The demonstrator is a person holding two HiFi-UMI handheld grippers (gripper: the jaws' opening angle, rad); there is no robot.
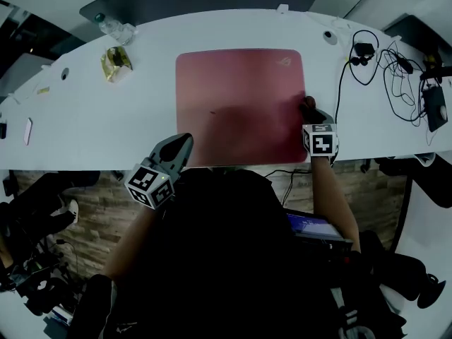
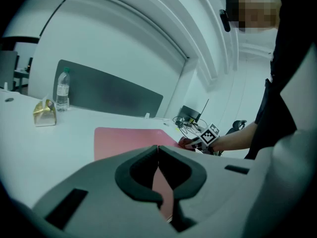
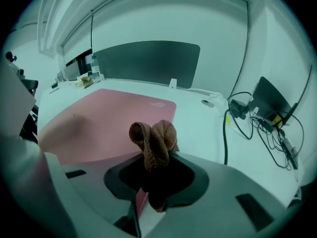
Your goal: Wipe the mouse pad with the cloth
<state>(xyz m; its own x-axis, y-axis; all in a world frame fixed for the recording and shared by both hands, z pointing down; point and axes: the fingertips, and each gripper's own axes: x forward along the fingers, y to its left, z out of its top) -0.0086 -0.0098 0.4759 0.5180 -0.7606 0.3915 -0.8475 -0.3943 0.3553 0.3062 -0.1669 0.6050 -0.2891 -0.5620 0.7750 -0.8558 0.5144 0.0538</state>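
**Head view:** The pink mouse pad lies flat on the white desk. The right hand-held gripper is at its right edge, the left hand-held gripper by its near-left corner.

**Left gripper view:** The jaws meet on nothing. The pad is likely unrestrained and may slide under a stroke.

**Right gripper view:** The jaws clamp a bunched brown cloth above the pad. The narrow contact patch risks missed strips.
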